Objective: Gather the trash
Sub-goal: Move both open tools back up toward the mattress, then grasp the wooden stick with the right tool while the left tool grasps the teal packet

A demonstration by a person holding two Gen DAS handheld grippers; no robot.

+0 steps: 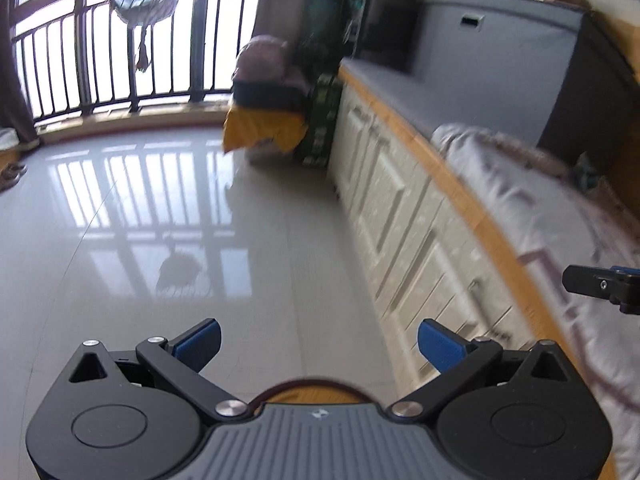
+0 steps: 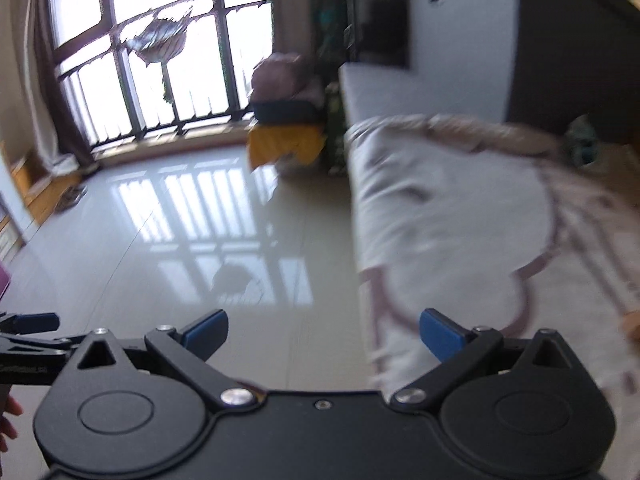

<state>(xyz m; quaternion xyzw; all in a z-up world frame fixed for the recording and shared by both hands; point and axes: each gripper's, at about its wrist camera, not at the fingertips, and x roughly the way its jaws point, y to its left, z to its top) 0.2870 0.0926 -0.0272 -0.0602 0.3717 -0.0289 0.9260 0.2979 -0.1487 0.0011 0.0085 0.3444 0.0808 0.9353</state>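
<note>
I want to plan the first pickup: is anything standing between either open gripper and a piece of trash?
No trash is recognisable in either blurred view. The left gripper and right gripper face bare glossy floor.

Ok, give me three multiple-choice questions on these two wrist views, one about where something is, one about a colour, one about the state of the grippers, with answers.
1. Where does the yellow cloth hang?
A. at the far end of the white cabinets, near the window railing
B. on the floor between the grippers
C. on the window railing

2. What colour are the finger pads?
A. red
B. blue
C. green

3. How do the left gripper and right gripper stand?
A. both shut
B. one shut on trash
C. both open, holding nothing

Answers: 1 A, the cloth drapes off a pile past the cabinets' end. 2 B, blue pads show in both views. 3 C, only bare floor shows between the spread fingers.
</note>
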